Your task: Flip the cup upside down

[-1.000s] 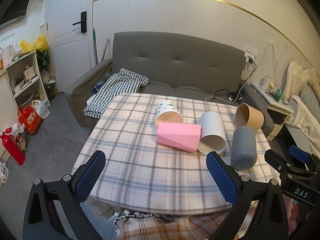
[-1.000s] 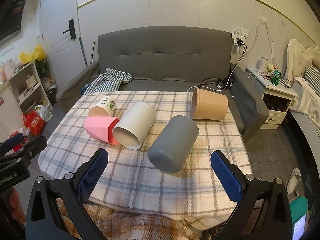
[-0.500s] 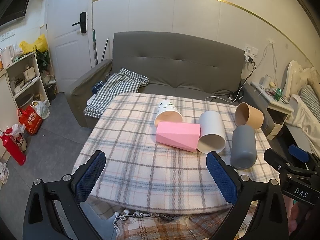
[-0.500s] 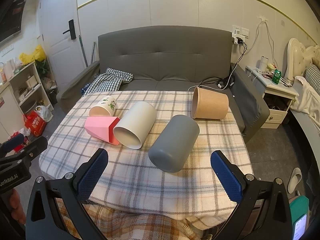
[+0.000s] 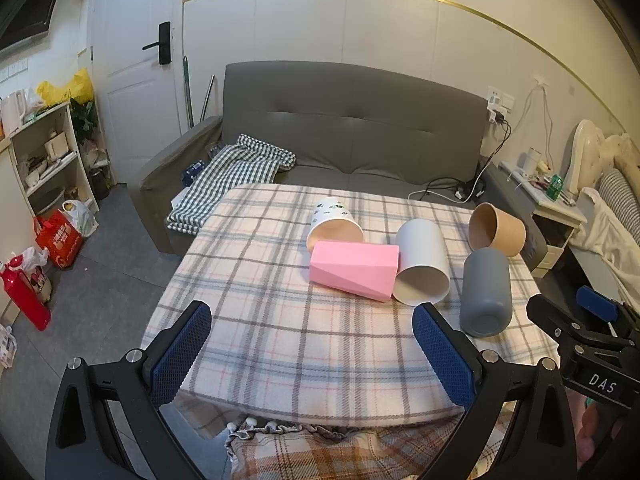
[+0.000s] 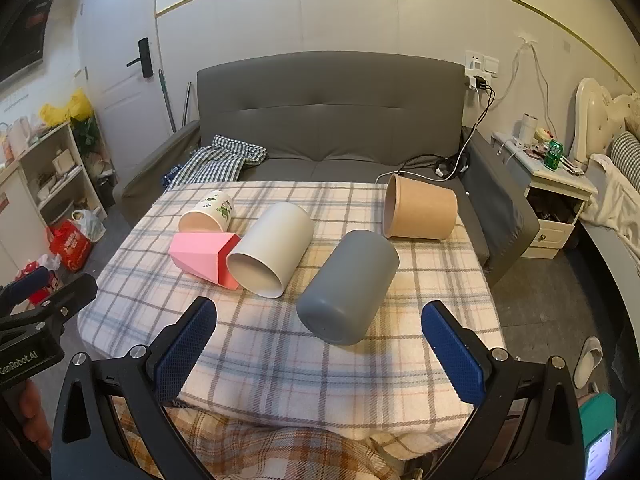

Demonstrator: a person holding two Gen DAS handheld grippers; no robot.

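Several cups lie on their sides on a plaid-covered table [image 5: 256, 320]: a grey cup [image 6: 348, 286] [image 5: 486, 290], a white cup [image 6: 272, 254] [image 5: 422, 266], a pink faceted cup [image 6: 202, 254] [image 5: 354, 264], a brown paper cup [image 6: 420, 210] [image 5: 496, 230] and a small printed paper cup [image 6: 210, 212] [image 5: 334, 224]. My left gripper [image 5: 312, 354] is open and empty over the table's near edge. My right gripper [image 6: 320, 352] is open and empty, just in front of the grey cup.
A grey sofa [image 5: 344, 140] with a checked cloth stands behind the table. A nightstand [image 6: 556, 184] and bed are at the right, shelves [image 5: 44, 160] and bags at the left. The floor lies to both sides of the table.
Both grippers have drifted slightly towards the table. The cups have not moved.
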